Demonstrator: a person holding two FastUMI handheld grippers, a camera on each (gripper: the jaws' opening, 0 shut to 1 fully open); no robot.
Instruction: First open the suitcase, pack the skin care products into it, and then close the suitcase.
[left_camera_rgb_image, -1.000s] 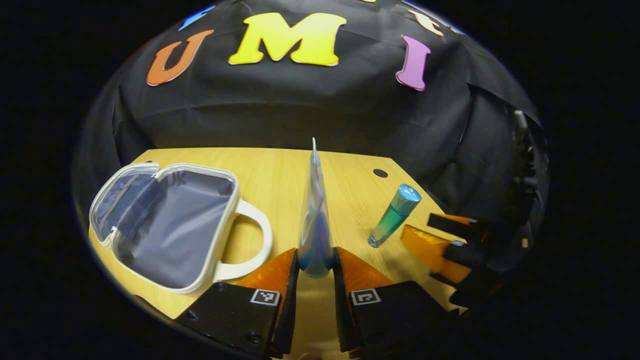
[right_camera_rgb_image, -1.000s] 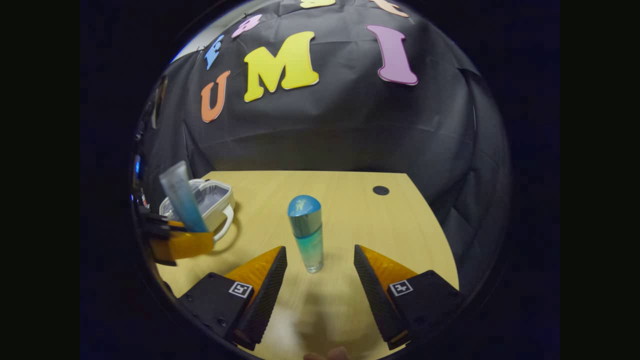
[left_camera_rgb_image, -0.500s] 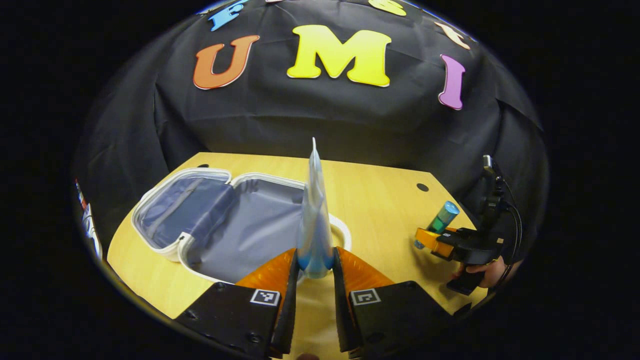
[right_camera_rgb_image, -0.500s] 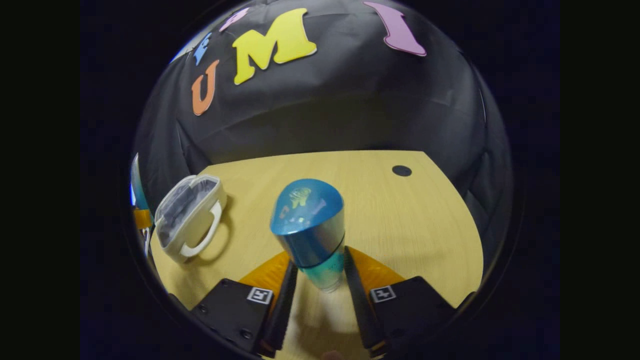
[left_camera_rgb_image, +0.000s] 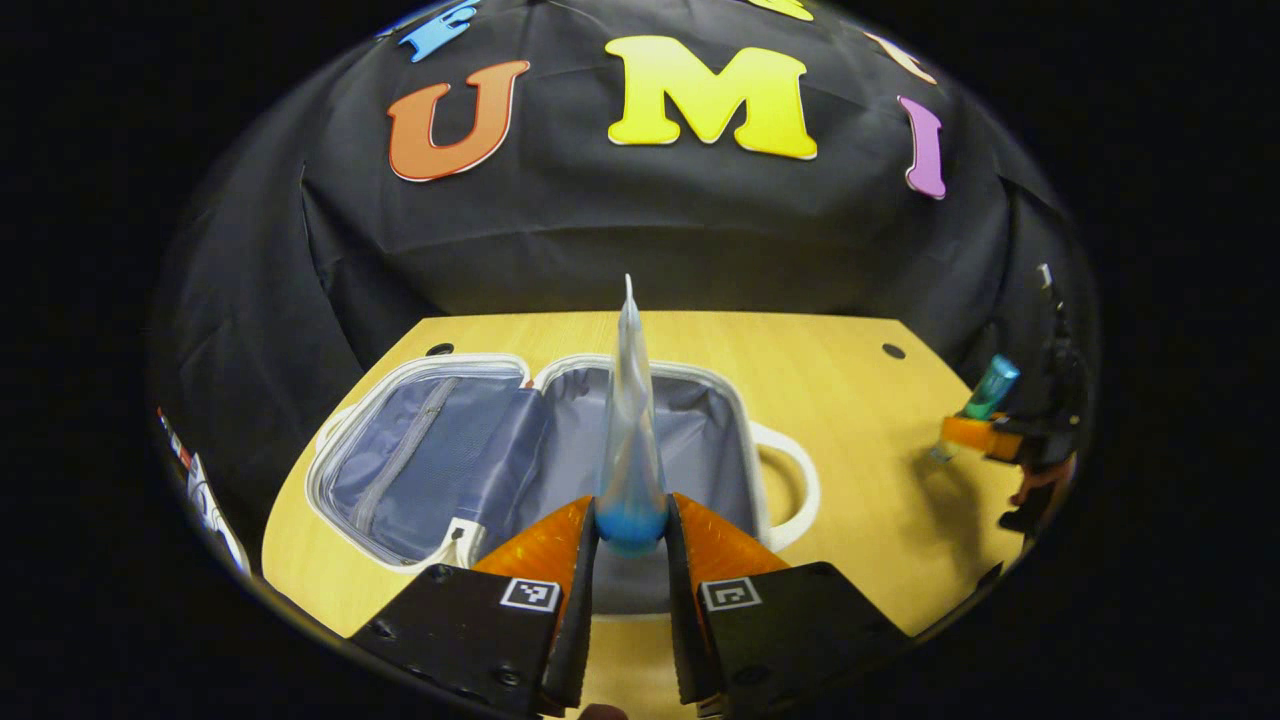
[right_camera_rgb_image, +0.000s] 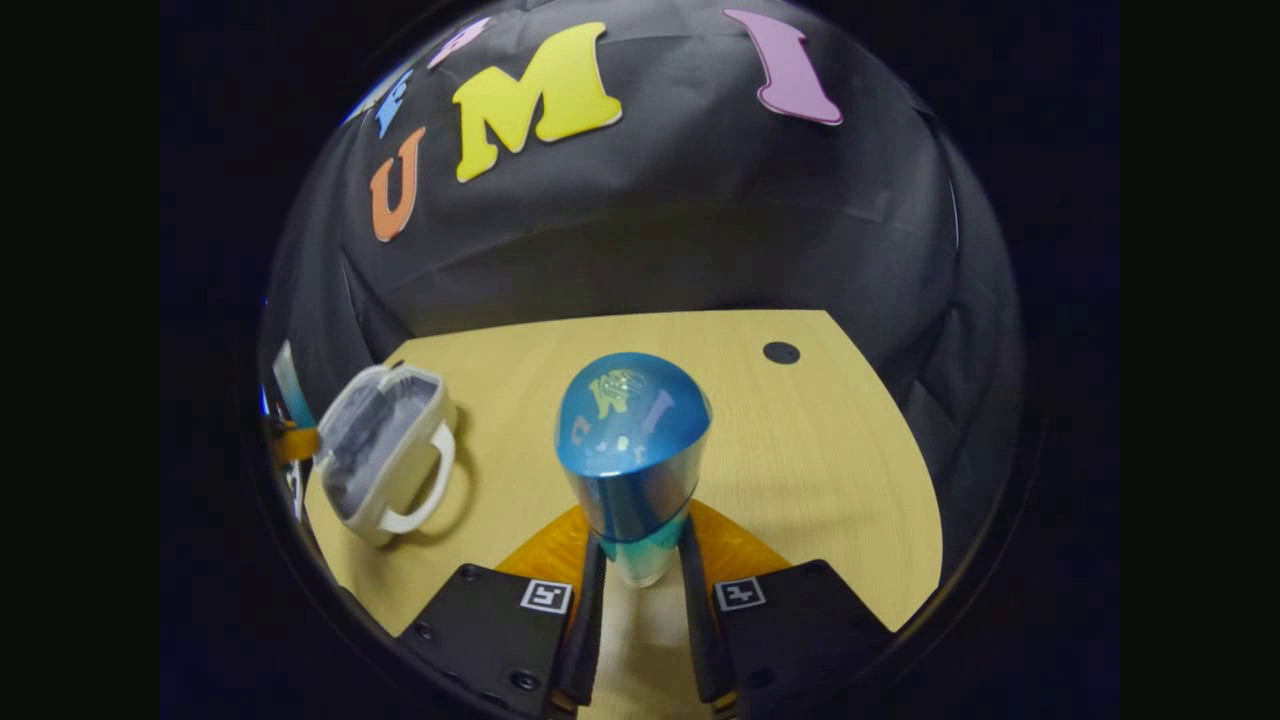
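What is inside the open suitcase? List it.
The suitcase shows only grey lining and a zipped pocket; no products visible. The tube in the left tongs covers a strip of it.

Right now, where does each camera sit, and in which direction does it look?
Left gripper view: rides on the left gripper, shut on a tube, looking over the open suitcase toward the booth wall.
Right gripper view: rides on the right gripper, shut on a blue-capped bottle, facing the wooden table and the wall.
Shared: suitcase, table, bottle, tube; each shows the other gripper far off.
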